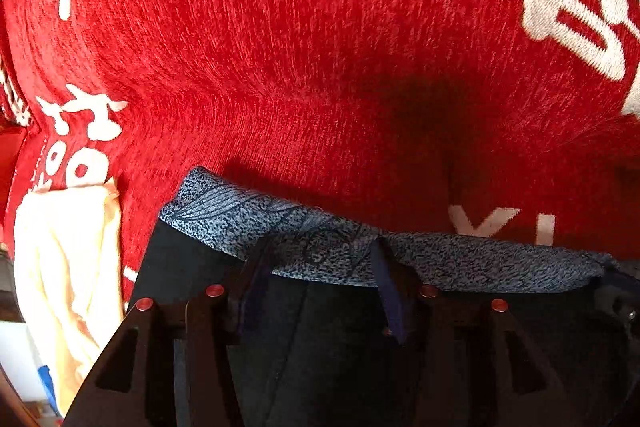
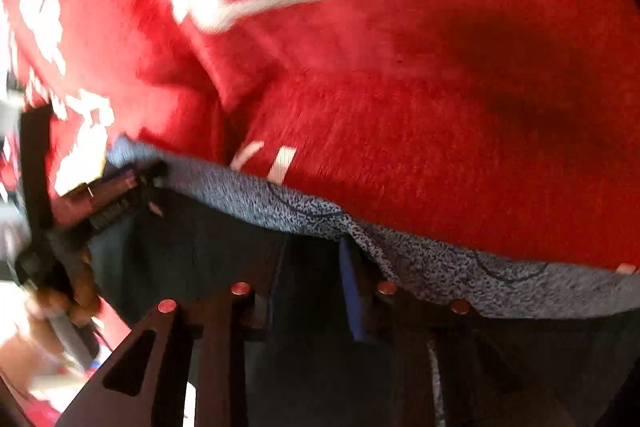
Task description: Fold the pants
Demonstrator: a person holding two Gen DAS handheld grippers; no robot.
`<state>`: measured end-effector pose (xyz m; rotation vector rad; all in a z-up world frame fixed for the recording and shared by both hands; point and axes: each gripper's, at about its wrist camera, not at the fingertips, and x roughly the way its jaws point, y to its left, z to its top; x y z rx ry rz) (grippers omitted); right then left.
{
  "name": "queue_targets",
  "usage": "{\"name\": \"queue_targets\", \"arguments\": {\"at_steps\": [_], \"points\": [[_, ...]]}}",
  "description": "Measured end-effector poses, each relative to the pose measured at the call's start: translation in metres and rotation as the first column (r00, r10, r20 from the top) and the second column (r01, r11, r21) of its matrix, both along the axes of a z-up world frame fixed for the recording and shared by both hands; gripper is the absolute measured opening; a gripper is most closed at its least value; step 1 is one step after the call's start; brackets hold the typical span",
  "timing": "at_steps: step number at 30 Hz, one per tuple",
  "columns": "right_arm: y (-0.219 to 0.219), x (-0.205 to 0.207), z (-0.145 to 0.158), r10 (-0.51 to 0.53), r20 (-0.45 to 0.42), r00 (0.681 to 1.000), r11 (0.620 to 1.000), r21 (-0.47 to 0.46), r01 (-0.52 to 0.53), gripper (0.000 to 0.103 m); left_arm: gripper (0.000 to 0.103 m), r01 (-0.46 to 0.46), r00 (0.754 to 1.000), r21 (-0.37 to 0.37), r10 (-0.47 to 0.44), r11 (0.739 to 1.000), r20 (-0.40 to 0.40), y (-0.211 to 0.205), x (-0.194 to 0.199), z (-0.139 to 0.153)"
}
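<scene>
A: What does the left wrist camera show?

B: Dark pants [image 1: 320, 327] lie on a red cloth [image 1: 280, 47] woven with white lettering. Their speckled blue-grey waistband [image 1: 320, 239] runs across the lower part of the view. The left hand-held gripper [image 1: 320, 291] points steeply down at that band. Its fingers stand apart, one on each side of a stretch of the band, and a fold of fabric sits between them. Whether the pads press on it cannot be told.

A: Anything else there?

B: A pale yellow cloth [image 1: 68, 267] lies at the left edge, just beside the pants.

A: And the right wrist camera?

B: It is blurred. The same waistband [image 2: 400, 239] slants across the red cloth [image 2: 440, 67]. The right hand-held gripper [image 2: 312, 287] also points down at the band, its fingers partly apart over the dark fabric [image 2: 200, 247]. Whether they clamp it cannot be told.

A: Is the person in view?

B: At the left edge a hand [image 2: 80, 295] holds the other hand-held gripper's body [image 2: 100, 195], which reaches the far end of the waistband.
</scene>
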<state>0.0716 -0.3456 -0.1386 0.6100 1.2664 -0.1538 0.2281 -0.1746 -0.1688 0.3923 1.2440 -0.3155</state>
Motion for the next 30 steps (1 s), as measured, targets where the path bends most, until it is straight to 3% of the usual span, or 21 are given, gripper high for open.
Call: {"name": "queue_targets", "arguments": {"at_steps": [2,4,6,9,13,17,21,30], "points": [[-0.005,-0.01,0.012,-0.008,0.04,0.999,1.0,0.009,0.007,0.034,0.052,-0.007,1.0,-0.033,0.006,0.999,-0.019,0.004,-0.006,0.012],[-0.002,-0.022,0.029,0.001,0.065,0.998,1.0,0.0,-0.001,0.056,0.052,0.001,1.0,-0.043,-0.002,0.999,-0.029,0.01,-0.019,0.025],[-0.002,-0.042,0.039,-0.017,0.086,0.996,0.999,0.034,0.014,0.061,0.053,0.025,0.999,-0.046,-0.027,0.999,-0.031,0.013,-0.04,0.038],[-0.008,-0.081,0.044,-0.052,0.074,0.996,0.997,0.068,0.047,0.062,0.09,0.059,0.998,-0.047,-0.061,0.997,-0.027,0.016,-0.078,0.052],[-0.009,-0.142,0.044,-0.133,0.041,0.99,0.989,0.074,0.13,0.062,0.09,0.131,0.99,-0.052,-0.133,0.99,-0.042,0.01,-0.132,0.06],[-0.014,-0.201,0.048,-0.228,0.002,0.974,0.972,0.058,0.228,0.062,0.09,0.192,0.975,-0.054,-0.197,0.98,-0.107,-0.002,-0.174,0.055],[-0.016,-0.261,0.054,-0.315,-0.024,0.949,0.948,0.037,0.316,0.062,0.09,0.245,0.951,-0.107,-0.261,0.963,-0.168,-0.013,-0.217,0.056],[0.01,-0.392,0.046,-0.527,-0.072,0.847,0.85,-0.026,0.527,0.062,0.09,0.362,0.902,-0.187,-0.394,0.913,-0.178,-0.031,-0.291,0.058]]}}
